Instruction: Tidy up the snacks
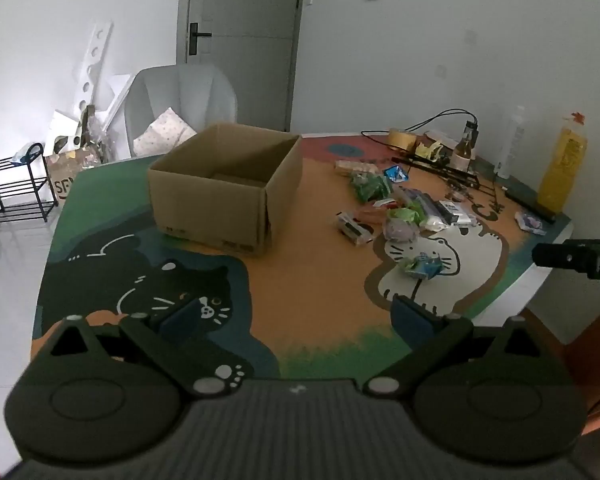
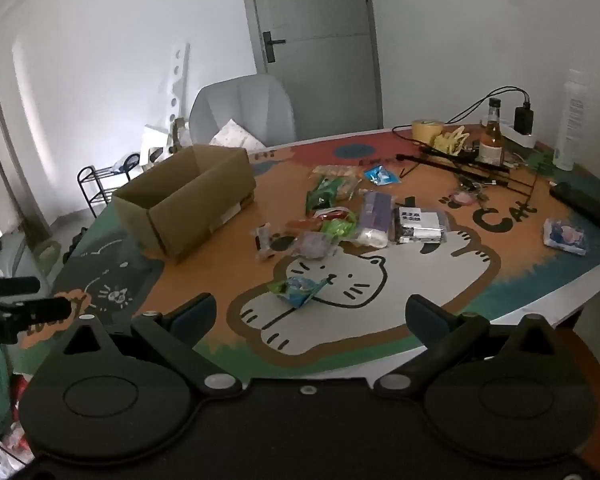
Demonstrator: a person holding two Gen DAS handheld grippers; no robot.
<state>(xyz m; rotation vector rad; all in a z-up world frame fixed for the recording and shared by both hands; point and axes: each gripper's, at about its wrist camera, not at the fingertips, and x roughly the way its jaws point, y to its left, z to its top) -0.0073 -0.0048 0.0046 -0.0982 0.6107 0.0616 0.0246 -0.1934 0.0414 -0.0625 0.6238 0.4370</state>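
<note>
An open cardboard box (image 1: 224, 184) stands on the cat-print table mat (image 1: 312, 280); it also shows in the right wrist view (image 2: 188, 204). Several snack packets lie in a loose pile (image 1: 396, 208) right of the box, also in the right wrist view (image 2: 348, 216). A blue-green packet (image 2: 300, 290) lies nearest, on the white cat drawing; it also shows in the left wrist view (image 1: 422, 266). A blue-white packet (image 2: 565, 236) lies apart at the right. My left gripper (image 1: 296, 312) is open and empty above the near mat. My right gripper (image 2: 310, 312) is open and empty, just short of the blue-green packet.
At the back right stand a brown bottle (image 2: 492, 140), a tape roll (image 2: 428, 130), a white bottle (image 2: 572, 120), a yellow bottle (image 1: 562, 164), cables and black rods (image 2: 464, 164). A grey chair (image 1: 180, 104) and a black rack (image 1: 18, 184) stand beyond the table's far left edge.
</note>
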